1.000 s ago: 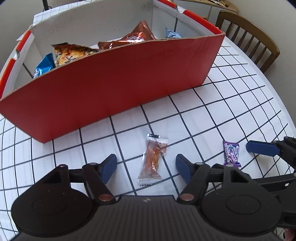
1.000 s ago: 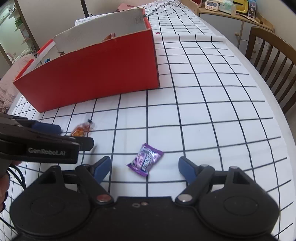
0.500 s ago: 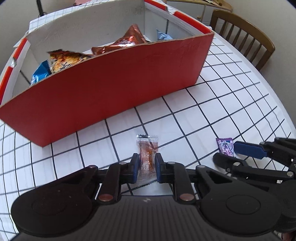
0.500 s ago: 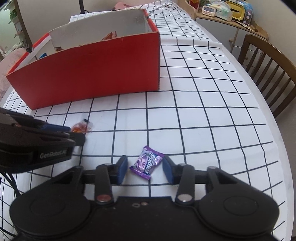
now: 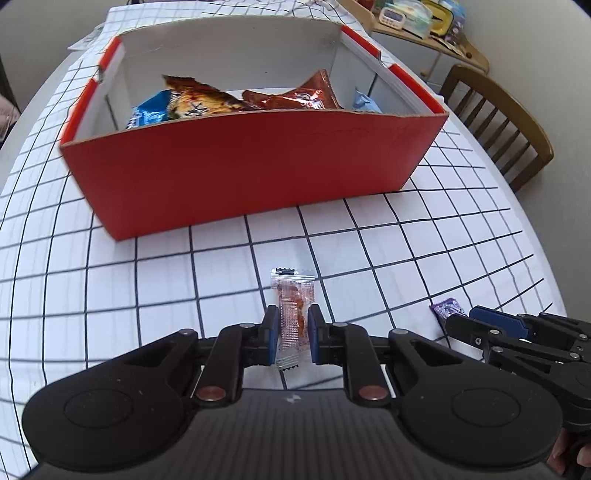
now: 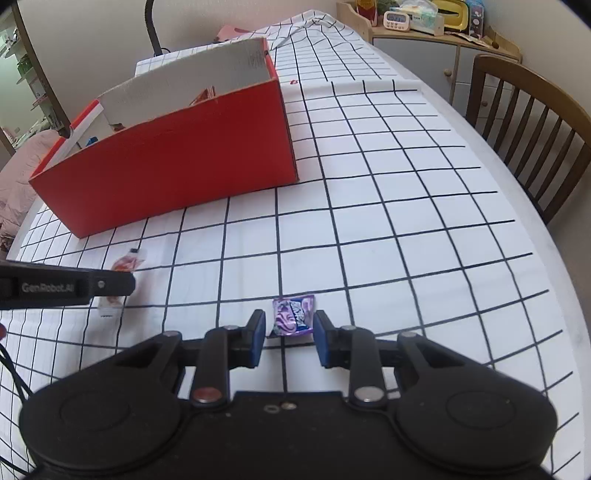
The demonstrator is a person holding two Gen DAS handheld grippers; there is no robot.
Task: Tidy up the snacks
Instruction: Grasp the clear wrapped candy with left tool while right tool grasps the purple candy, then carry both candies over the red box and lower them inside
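My left gripper [image 5: 291,334] is shut on a clear orange snack sachet [image 5: 293,314] and holds it above the checked tablecloth, in front of the red cardboard box [image 5: 240,166]. My right gripper [image 6: 289,334] is shut on a small purple candy packet [image 6: 293,316] and holds it off the cloth. The box holds several snack bags [image 5: 236,101]. In the right wrist view the left gripper's arm [image 6: 66,286] crosses at the left, with the orange sachet [image 6: 123,266] partly behind it. The purple packet [image 5: 447,308] also shows at the right of the left wrist view.
The round table's edge curves along the right [image 6: 554,240]. A wooden chair [image 6: 532,122] stands beside it. A sideboard [image 6: 424,33] with small items is at the back. The box's white inner wall [image 5: 229,55] rises behind the bags.
Both grippers have lifted with their packets in their jaws. The views sit higher, so more of the box's inside shows. The purple packet has turned squarer between the right fingers.
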